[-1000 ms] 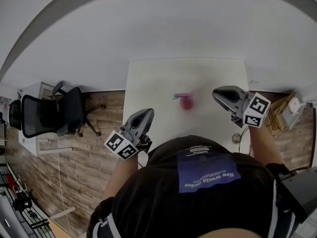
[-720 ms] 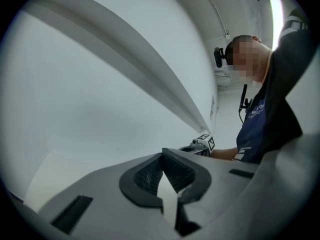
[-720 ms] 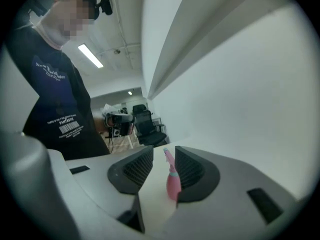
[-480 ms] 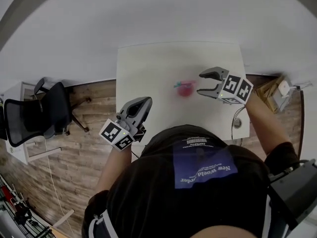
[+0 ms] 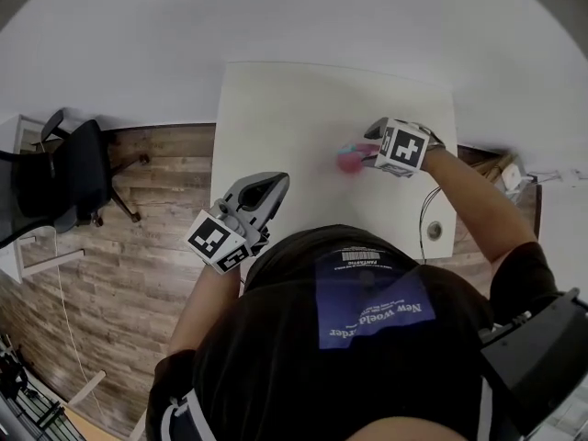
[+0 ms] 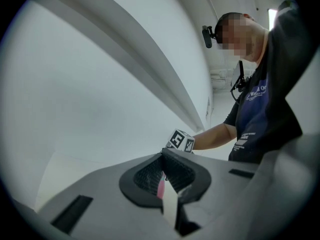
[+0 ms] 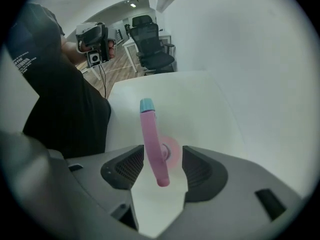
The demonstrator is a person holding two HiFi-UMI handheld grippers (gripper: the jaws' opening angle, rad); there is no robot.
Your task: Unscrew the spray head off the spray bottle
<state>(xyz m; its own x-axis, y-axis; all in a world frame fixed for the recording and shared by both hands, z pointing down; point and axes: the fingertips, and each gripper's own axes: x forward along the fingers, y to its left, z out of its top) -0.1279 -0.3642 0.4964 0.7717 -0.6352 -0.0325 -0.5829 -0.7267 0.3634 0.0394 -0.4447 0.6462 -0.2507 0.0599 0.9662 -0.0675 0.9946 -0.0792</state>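
A pink spray bottle [image 5: 348,160] stands on the white table [image 5: 294,118]. Its pink spray head [image 7: 152,144] with a blue nozzle tip [image 7: 146,104] rises between the jaws of my right gripper [image 7: 162,166], which points steeply down over it. Those jaws have just been opening and the pads stand either side of the head without pressing on it. In the head view my right gripper [image 5: 365,154] covers part of the bottle. My left gripper [image 5: 266,184] hovers level at the table's near left edge, shut and empty. In the left gripper view [image 6: 165,176] a pink sliver shows beyond its jaws.
A black office chair [image 5: 55,173] stands on the wood floor [image 5: 138,246] left of the table. A round cable hole [image 5: 434,231] with a cord sits at the table's near right. A white wall runs behind the table.
My right gripper has swung from level to pointing down and dropped over the spray bottle, and its jaws have opened. My left gripper has shifted a little and stayed shut.
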